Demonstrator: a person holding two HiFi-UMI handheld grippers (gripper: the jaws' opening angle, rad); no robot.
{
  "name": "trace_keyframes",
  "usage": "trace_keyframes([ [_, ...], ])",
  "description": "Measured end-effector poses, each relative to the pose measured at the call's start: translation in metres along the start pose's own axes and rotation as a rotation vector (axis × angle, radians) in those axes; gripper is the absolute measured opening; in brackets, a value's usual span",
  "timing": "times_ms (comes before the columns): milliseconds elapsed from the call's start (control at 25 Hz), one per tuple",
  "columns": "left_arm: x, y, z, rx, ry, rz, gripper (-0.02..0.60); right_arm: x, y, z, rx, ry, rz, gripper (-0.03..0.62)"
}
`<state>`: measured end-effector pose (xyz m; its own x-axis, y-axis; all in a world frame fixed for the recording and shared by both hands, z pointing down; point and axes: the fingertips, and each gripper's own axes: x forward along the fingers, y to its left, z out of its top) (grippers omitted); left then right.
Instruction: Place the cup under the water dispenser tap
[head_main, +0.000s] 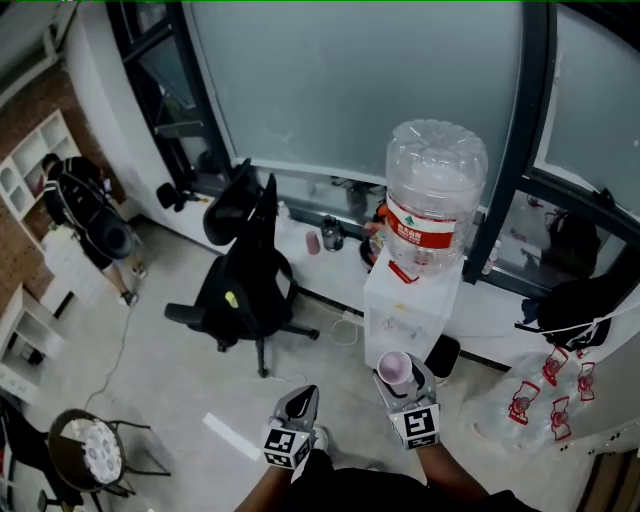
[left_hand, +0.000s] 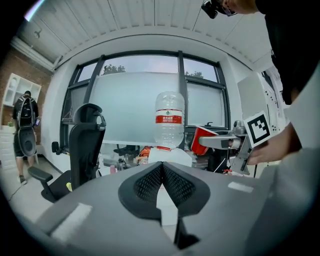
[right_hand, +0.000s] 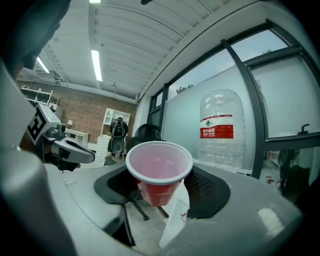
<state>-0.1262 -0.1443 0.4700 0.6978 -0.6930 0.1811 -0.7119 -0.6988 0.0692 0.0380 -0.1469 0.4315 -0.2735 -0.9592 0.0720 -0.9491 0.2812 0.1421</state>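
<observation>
Right tool (head_main: 402, 382) pinching upright, empty red cup (right_hand: 159, 167); left tool (left_hand: 162, 169) pressed together; water dispenser (head_main: 410, 310) ahead.

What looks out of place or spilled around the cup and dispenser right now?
Nothing stands out. The red cup sits upright and looks empty in the right tongs, the bottle stands straight on the white dispenser, and no spill shows on the floor near it.

Upright red cup (right_hand: 159, 167) in right claw (right_hand: 160, 189) near water dispenser (head_main: 410, 310).
</observation>
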Motion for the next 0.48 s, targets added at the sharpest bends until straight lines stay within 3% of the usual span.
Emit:
trace_keyframes([
  [480,0.061,0.072,0.025,0.07,-0.013,-0.179,0.017,0.055,-0.039,0.009,-0.003,0.039,-0.256,0.296],
])
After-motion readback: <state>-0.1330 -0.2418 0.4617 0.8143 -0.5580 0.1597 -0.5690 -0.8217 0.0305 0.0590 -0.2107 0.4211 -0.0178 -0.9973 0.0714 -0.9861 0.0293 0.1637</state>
